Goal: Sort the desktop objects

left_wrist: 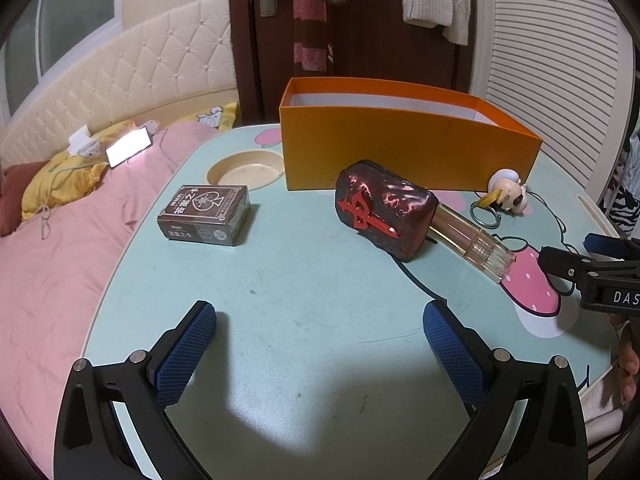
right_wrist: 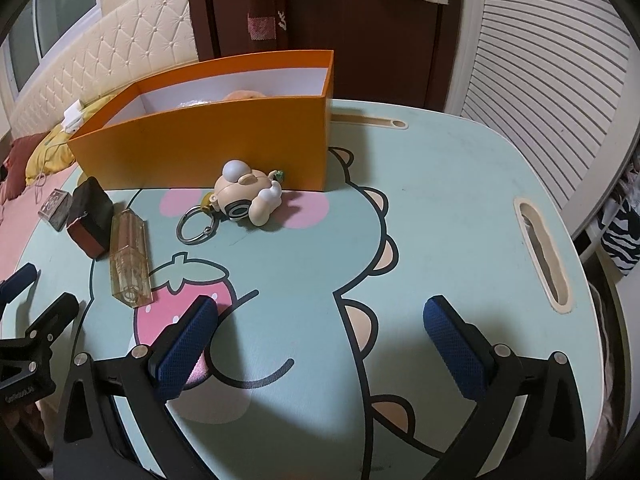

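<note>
**Both claws wait, box stands ready**

Blue-padded, our left gripper [left_wrist: 320, 316] and right gripper [right_wrist: 320, 316] hover spread wide and empty above the table's [left_wrist: 320, 280] near edge. Mid-table lie the card deck [left_wrist: 204, 216], red-marked block [left_wrist: 384, 208], clear tube [left_wrist: 472, 240] and keychain figure [right_wrist: 248, 196], the figure just before the orange box [right_wrist: 208, 148] at the far edge. We judge a first pick is in hand; next comes closing on one item.

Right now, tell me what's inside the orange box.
Inside the orange box, the right wrist view shows white walls and a peach-colored rounded thing peeking over the front wall; the floor is hidden.
</note>
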